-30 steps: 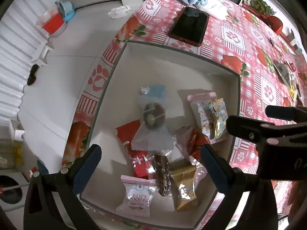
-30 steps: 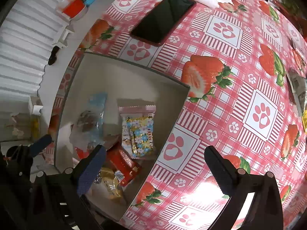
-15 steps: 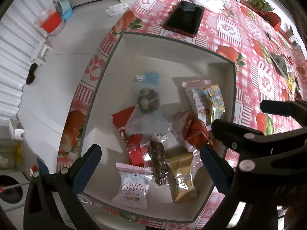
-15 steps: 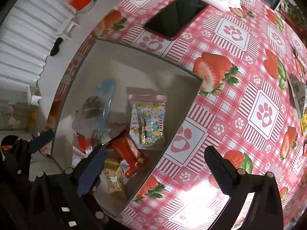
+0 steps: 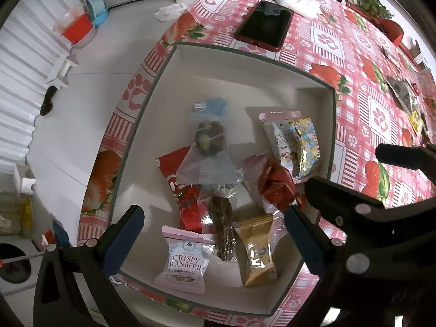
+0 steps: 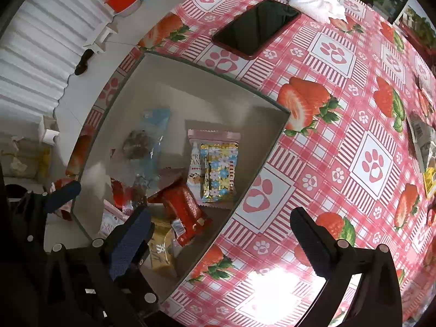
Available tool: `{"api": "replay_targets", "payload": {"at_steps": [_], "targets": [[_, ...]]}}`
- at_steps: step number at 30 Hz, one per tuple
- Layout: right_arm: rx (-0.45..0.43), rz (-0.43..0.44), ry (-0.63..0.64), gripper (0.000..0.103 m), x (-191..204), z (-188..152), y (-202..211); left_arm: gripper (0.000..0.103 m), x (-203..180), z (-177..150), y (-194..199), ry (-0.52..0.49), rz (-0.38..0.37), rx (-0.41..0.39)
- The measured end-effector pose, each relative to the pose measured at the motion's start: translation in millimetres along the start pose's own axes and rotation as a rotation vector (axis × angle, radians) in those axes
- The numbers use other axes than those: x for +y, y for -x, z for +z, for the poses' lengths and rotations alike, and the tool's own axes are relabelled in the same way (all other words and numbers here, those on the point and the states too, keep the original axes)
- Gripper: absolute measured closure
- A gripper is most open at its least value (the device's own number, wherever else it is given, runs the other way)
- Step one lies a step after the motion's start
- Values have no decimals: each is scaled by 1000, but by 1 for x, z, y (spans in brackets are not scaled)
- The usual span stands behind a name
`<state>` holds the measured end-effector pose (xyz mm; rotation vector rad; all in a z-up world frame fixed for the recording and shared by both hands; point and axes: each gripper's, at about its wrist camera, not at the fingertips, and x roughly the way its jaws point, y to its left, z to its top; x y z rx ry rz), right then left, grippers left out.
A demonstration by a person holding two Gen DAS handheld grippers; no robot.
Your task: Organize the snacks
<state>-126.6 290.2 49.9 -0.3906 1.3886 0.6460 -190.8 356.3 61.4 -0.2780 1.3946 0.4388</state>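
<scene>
Left claw [image 5: 212, 234] spread wide, empty, above snack box [image 5: 245, 62], right claw [image 6: 220, 234] wide, empty, straddling box edge

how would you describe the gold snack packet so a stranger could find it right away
Start at the white open box on the strawberry-print tablecloth, in front of the black phone. Go to the box's near end, where the gold snack packet lies beside a dark brown bar and a pink Crispy Cranberry pack. It is the only plain metallic gold wrapper there.

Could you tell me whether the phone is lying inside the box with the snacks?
No, the phone lies on the strawberry tablecloth beyond the box.
</scene>
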Motion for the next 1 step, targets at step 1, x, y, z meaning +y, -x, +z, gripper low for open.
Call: {"api": "replay_targets", "payload": {"at_steps": [1], "targets": [[-3, 1, 2, 0, 0, -1, 1, 0, -1, 0, 1, -3, -3, 1]]}}
